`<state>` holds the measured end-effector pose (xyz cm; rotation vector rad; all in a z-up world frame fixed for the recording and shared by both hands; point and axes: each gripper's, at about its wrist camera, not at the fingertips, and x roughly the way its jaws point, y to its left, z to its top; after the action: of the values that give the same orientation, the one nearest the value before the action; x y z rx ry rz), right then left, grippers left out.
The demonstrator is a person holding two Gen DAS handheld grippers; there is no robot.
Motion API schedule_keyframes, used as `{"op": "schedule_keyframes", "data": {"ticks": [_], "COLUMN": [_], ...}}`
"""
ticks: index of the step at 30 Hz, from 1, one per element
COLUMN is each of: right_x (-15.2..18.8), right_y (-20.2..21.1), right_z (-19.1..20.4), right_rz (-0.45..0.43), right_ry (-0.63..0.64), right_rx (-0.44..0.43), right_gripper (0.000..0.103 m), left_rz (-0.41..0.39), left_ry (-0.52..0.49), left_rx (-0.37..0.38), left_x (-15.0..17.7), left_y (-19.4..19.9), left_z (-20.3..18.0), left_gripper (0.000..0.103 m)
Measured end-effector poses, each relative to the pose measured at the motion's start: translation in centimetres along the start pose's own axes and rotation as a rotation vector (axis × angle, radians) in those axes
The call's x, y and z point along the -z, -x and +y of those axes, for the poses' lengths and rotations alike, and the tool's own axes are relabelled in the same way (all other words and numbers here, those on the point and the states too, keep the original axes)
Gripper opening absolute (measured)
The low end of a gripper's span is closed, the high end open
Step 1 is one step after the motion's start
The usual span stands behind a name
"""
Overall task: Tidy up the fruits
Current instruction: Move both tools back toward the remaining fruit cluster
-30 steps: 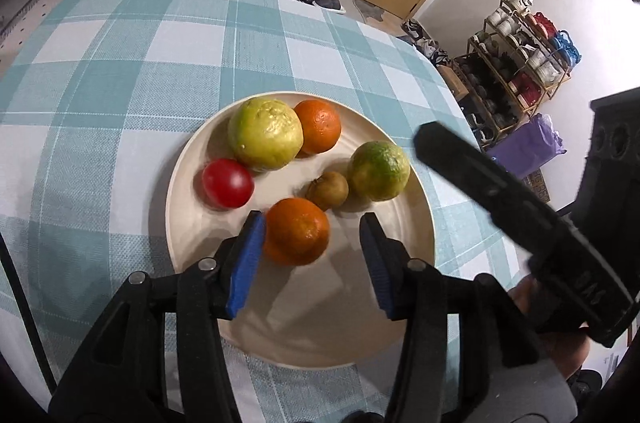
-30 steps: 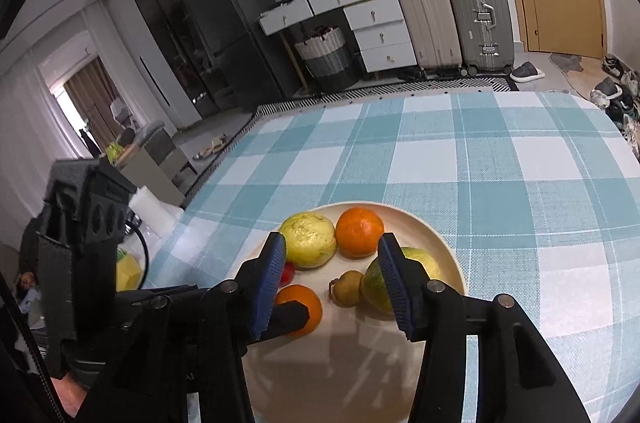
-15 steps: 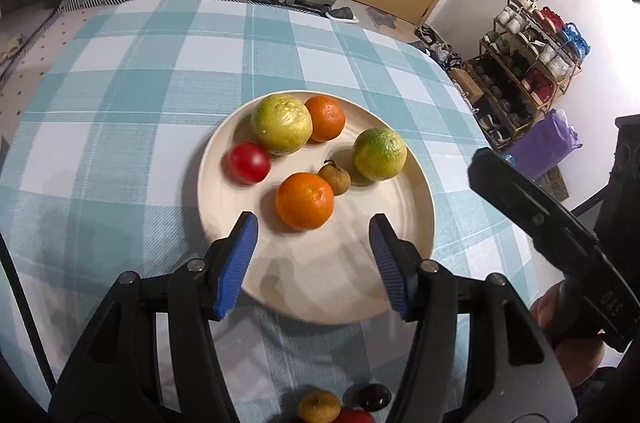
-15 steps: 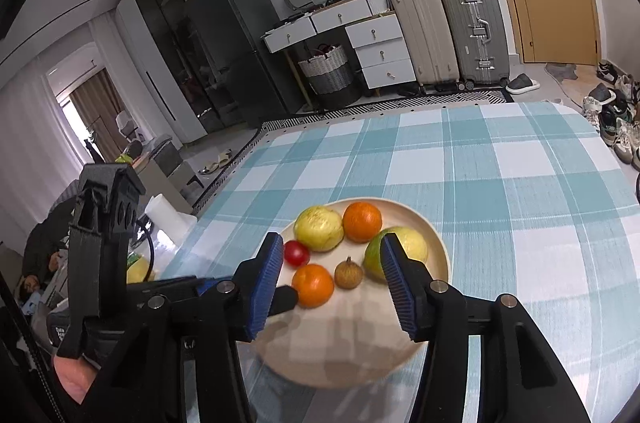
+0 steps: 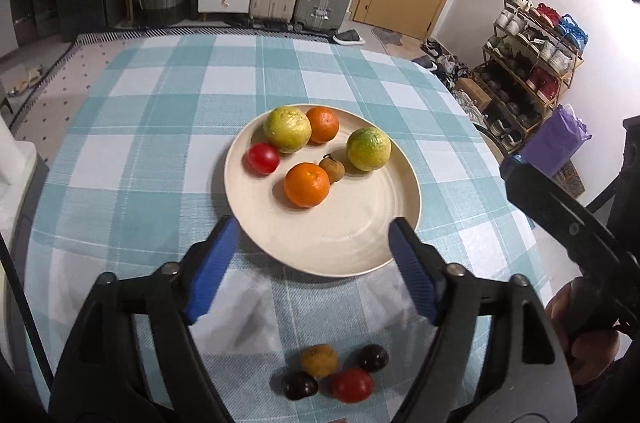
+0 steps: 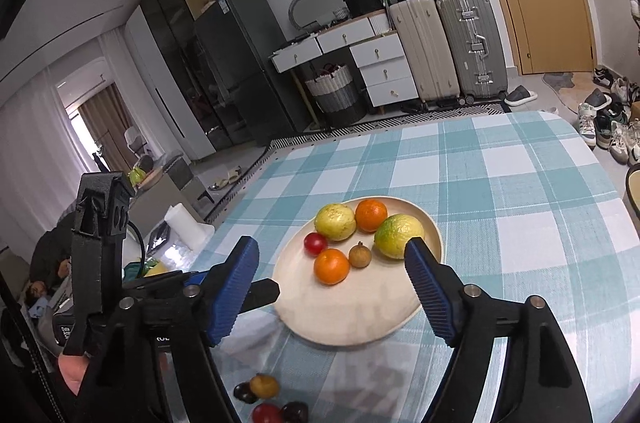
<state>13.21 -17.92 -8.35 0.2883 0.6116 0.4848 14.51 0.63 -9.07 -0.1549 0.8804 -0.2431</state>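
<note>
— Both grippers have pulled back from the plate point(image 5: 320, 247) and their jaws have just been opening; left gripper point(image 5: 312, 263) and right gripper point(image 6: 332, 287) stand wide apart, nothing between them.

— And the fruits?

— Six on the plate, four small ones point(image 5: 332, 375) on the tablecloth point(image 5: 160, 127), close together near the table edge.

— Risk?

— I think a finger may push a neighbour, so it rolls off the edge.

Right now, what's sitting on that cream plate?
On the plate: two oranges, two yellow-green citrus, a red tomato and a small brown fruit. Nothing hidden.
</note>
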Motion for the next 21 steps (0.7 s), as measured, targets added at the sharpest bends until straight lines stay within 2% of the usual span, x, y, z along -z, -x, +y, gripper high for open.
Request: {"op": "schedule_keyframes", "data": {"ticks": [13,21], "right_x": [2.3,3.9], "right_y": [3.7,4.5], "right_z": [1.5,1.8], "right_rz": [-0.046,-0.027], "right_ry": [0.021,0.01], "right_rx": [-0.022,-0.024], "right_gripper": [0.098,0.101], "left_rz": [-0.085,-0.116], "left_ry": [-0.033,-0.002], "left_rx": [-0.066,-0.082], "left_x": [2.0,3.8], "left_y": [4.4,6.0], "left_z": [-0.8,0.1], "left_gripper": [0.087,0.101]}}
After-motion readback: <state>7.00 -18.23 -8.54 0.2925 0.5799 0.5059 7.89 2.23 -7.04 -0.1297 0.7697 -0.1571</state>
